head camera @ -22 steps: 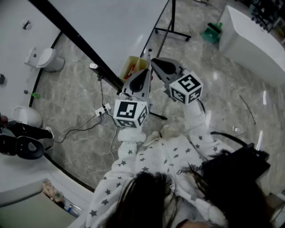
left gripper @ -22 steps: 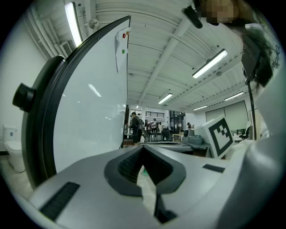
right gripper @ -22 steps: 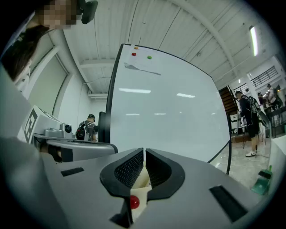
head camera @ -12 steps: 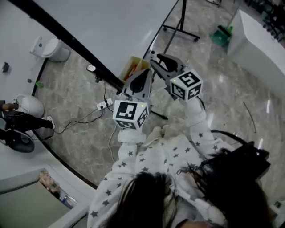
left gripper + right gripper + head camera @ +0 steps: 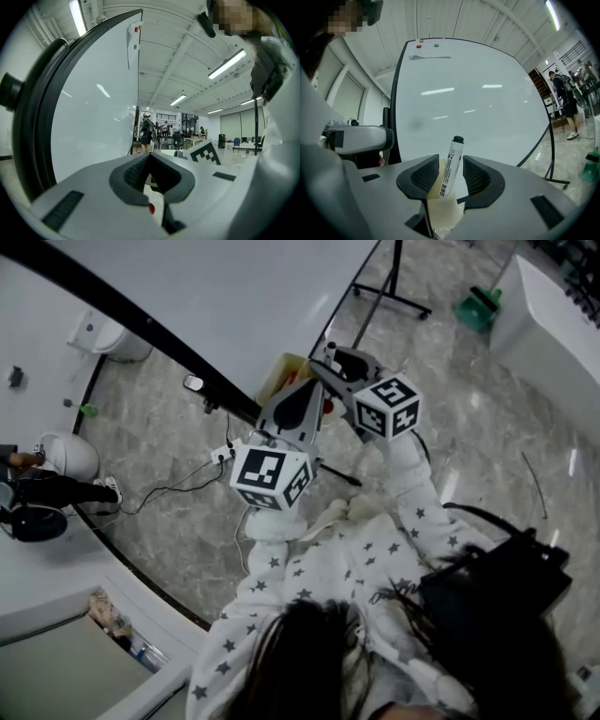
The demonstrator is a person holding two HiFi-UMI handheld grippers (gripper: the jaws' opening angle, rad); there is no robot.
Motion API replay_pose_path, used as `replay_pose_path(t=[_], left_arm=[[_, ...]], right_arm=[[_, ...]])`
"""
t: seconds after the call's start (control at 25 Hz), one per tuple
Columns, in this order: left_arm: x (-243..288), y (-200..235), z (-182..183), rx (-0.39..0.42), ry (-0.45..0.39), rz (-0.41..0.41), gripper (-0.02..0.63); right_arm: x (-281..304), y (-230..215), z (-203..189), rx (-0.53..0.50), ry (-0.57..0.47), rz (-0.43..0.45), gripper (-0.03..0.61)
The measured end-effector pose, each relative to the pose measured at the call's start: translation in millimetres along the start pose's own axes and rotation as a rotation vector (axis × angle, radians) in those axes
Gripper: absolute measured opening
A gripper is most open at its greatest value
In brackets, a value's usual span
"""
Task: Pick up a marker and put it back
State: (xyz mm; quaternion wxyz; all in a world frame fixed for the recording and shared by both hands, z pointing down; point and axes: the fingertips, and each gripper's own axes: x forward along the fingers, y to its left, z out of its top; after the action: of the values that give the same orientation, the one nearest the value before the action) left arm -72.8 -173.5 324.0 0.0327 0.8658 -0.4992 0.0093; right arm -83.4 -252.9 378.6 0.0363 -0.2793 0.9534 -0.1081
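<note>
A white marker (image 5: 454, 149) with a black cap stands upright in a pale yellow cup (image 5: 444, 212) in front of the whiteboard (image 5: 473, 98). My right gripper (image 5: 450, 161) is open, with the marker between its jaws and a gap on either side. In the head view the right gripper (image 5: 330, 360) reaches to the yellow cup (image 5: 279, 373) at the board's lower edge. My left gripper (image 5: 299, 392) hangs just below it, and in its own view the left gripper (image 5: 150, 156) is shut with nothing in it. A red cap (image 5: 151, 209) shows through the slot behind its jaws.
The whiteboard's black frame (image 5: 141, 320) runs diagonally, and its wheeled stand (image 5: 394, 292) is at the top. A power strip and cable (image 5: 217, 456) lie on the marble floor. A green dustpan (image 5: 480, 311) sits by a white counter (image 5: 553, 324). People stand far off (image 5: 146, 132).
My right gripper has moved up toward the yellow cup at the board. The left gripper has shifted only slightly. The head camera has drifted a little.
</note>
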Motion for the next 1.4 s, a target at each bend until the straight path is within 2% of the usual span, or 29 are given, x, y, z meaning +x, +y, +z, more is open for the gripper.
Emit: replay_pose_path(t=[0.08,0.12,0.2,0.56,0.8,1.2,1.4], left_arm=[[0.3,-0.2,2.3,0.009,0.011,-0.005,0.000],[1.4,0.9,3.1,0.009,0.016,-0.007,0.000],[3.7,1.6,4.2,0.004,0.025,-0.015,0.000],[6.1,1.9,0.4,-0.003,0.033,-0.025,0.000],[4.5,4.7,-0.5,0.006,0.025,-0.009,0.002],[0.2,15.2,17.4,0.027,-0.035,0.011,0.000],[-1.0,15.7,27.8,0.036,-0.070,0.005,0.000]], right_arm=[[1.6,1.4,2.0,-0.017,0.009,0.005,0.163],[2.6,0.6,3.2,-0.022,0.012,0.004,0.110],[3.3,0.4,3.6,-0.027,0.022,0.003,0.092],[0.3,3.1,6.1,0.041,-0.019,0.025,0.075],[-5.4,8.3,26.4,0.033,-0.073,0.043,0.075],[-18.1,25.8,84.6,-0.092,-0.178,0.052,0.075],[-26.4,39.0,100.5,-0.168,-0.201,0.068,0.075]])
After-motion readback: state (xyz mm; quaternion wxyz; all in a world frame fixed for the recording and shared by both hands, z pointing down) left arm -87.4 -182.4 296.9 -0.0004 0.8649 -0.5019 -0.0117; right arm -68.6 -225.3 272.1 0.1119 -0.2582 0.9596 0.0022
